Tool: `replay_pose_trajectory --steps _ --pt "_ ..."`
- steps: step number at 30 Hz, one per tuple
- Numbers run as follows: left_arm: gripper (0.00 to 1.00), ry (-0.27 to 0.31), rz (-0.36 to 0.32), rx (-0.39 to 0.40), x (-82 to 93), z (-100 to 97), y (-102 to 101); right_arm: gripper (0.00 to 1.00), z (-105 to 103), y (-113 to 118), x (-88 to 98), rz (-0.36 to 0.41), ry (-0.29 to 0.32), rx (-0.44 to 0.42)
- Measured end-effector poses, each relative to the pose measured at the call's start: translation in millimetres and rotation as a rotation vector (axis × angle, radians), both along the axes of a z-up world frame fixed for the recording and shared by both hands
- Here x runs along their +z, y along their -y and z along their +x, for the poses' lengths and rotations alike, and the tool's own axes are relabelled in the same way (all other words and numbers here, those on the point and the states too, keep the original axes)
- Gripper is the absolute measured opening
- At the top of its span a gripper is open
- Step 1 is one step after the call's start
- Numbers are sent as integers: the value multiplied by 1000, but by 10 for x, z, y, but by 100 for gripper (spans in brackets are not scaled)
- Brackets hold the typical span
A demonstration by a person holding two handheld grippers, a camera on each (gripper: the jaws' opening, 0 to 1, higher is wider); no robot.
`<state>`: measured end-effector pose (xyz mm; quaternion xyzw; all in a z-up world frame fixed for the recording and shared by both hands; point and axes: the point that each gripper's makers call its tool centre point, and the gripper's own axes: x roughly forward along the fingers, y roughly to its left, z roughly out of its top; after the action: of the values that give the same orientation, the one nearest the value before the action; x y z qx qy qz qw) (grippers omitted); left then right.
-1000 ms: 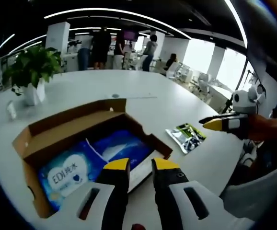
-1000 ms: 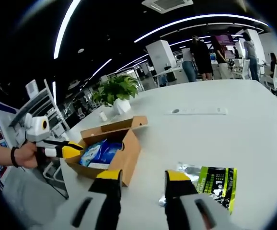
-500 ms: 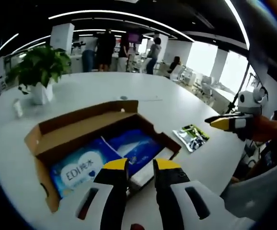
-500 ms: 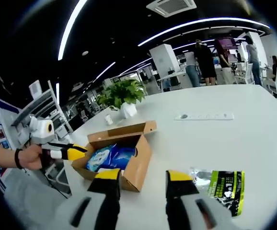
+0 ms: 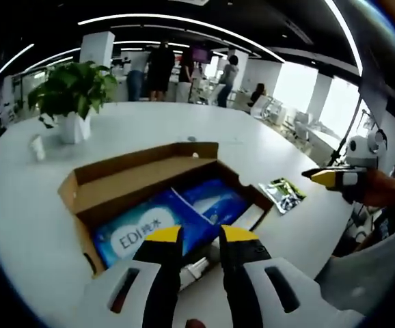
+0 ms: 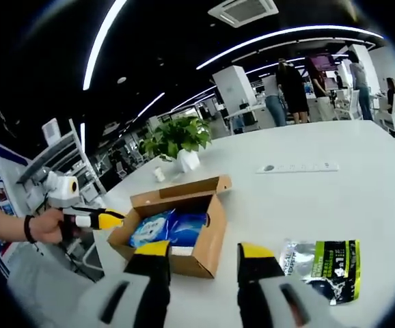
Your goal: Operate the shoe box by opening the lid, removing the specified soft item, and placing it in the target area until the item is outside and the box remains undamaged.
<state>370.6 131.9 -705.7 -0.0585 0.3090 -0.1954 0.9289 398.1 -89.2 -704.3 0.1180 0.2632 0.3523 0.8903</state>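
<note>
On the white table point(image 6: 334, 198) the cardboard shoe box point(image 6: 184, 229) sits open, its lid folded back on the far side and blue soft packs point(image 6: 167, 227) lying inside. The right gripper point(image 6: 204, 254) hovers near it with its yellow-tipped jaws apart, and a green and silver pouch point(image 6: 320, 266) lies on the table to the right. The left gripper point(image 6: 91, 219), held in a hand point(image 6: 44, 225), reaches toward the box from the left, and a potted plant point(image 6: 180, 140) stands farther back.
</note>
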Motion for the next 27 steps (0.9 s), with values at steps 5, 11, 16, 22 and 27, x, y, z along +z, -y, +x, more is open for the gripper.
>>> replay_pose_trajectory --steps 5,11,16,22,27 --pt "20 0 1 0 18 -37 -20 35 -47 -49 4 -1 8 -3" --pt "21 -2 -1 -6 18 -77 -30 36 -88 -74 15 -4 12 -5" --pt "21 -3 -4 -10 15 -107 -38 36 -154 -100 9 -3 13 -10" --pt "21 -7 -2 -19 -1 -151 -40 36 -253 -152 -35 -3 5 -10" --pt "21 -8 -4 -28 -9 -172 -31 36 -324 -198 -39 -3 1 -8"
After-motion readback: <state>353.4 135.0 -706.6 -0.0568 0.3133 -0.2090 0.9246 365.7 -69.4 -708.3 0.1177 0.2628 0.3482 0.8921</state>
